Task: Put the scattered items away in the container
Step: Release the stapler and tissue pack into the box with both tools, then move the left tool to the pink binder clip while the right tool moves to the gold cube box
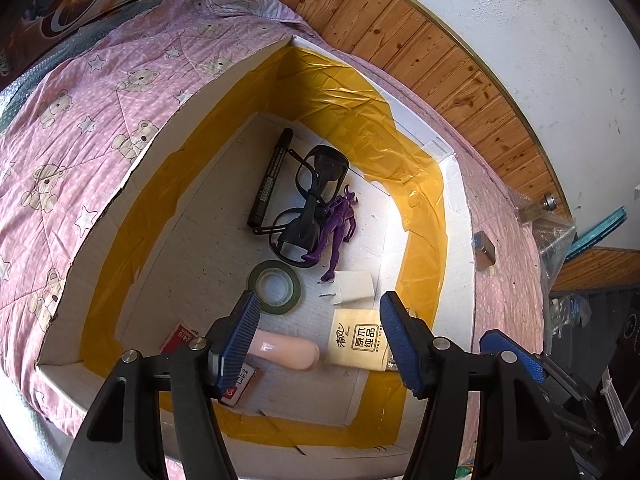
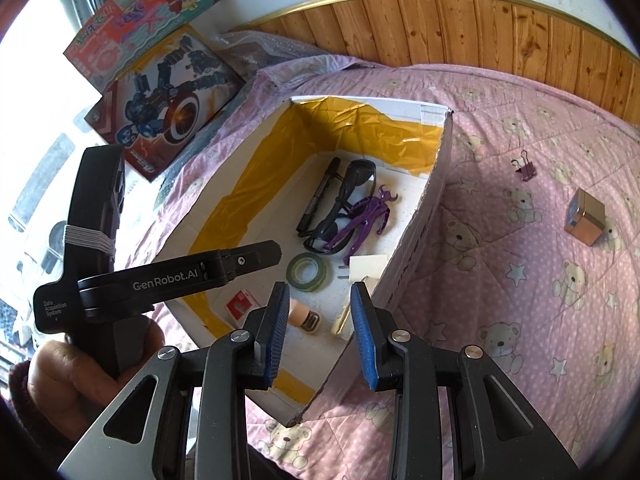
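Note:
A white cardboard box lined with yellow tape lies open on the pink bear bedspread. Inside are a black marker, dark glasses, a purple figure, a green tape roll, a white plug, a yellow packet, a peach tube and a red card. My left gripper hangs open over the box's near end, holding nothing. My right gripper is open and empty above the box's near corner. A purple binder clip and a copper cube lie on the bedspread outside.
Wood panelling and a white wall run behind the bed. Two toy boxes lean at the far left. A hand holds the left tool's handle beside the box. The cube sits right of the box wall.

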Action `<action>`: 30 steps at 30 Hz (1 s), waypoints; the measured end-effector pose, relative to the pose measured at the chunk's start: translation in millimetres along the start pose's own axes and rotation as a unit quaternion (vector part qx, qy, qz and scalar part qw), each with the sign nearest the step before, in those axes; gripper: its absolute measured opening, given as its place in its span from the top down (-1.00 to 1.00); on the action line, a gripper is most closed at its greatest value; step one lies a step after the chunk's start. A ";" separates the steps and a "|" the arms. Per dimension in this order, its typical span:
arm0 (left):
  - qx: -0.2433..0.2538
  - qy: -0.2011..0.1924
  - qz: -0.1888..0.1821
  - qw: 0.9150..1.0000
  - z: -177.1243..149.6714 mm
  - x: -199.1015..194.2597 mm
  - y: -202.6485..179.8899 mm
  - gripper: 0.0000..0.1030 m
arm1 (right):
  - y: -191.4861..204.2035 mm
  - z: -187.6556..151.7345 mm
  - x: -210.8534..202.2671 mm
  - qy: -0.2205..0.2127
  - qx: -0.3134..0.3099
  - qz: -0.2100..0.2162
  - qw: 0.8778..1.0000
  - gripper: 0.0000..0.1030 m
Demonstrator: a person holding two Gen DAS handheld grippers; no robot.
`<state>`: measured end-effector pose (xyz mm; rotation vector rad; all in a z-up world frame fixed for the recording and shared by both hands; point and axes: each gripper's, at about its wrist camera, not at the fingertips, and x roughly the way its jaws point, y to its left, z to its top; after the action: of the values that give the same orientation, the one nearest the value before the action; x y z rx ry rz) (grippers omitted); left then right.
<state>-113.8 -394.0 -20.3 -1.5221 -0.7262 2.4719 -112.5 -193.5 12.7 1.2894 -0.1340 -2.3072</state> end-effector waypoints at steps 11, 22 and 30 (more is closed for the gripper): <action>0.049 -0.032 0.016 0.998 -6.2 -22.1 -38.9 -0.22 | -16.4 -11.4 -20.1 -0.020 0.022 0.018 0.999 0.34; 0.117 -0.039 0.006 0.992 -15.6 -24.5 -109.8 -0.24 | -65.5 -23.9 -42.8 -0.045 0.074 0.025 0.996 0.33; 0.159 -0.028 -0.005 0.987 -13.1 -5.4 -165.1 -0.27 | -123.4 -27.0 -62.5 -0.075 0.135 0.006 0.988 0.20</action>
<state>-120.1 -247.9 57.6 -1.3348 -0.3235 2.4837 -108.6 -52.7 7.5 1.2331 -0.5191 -2.4374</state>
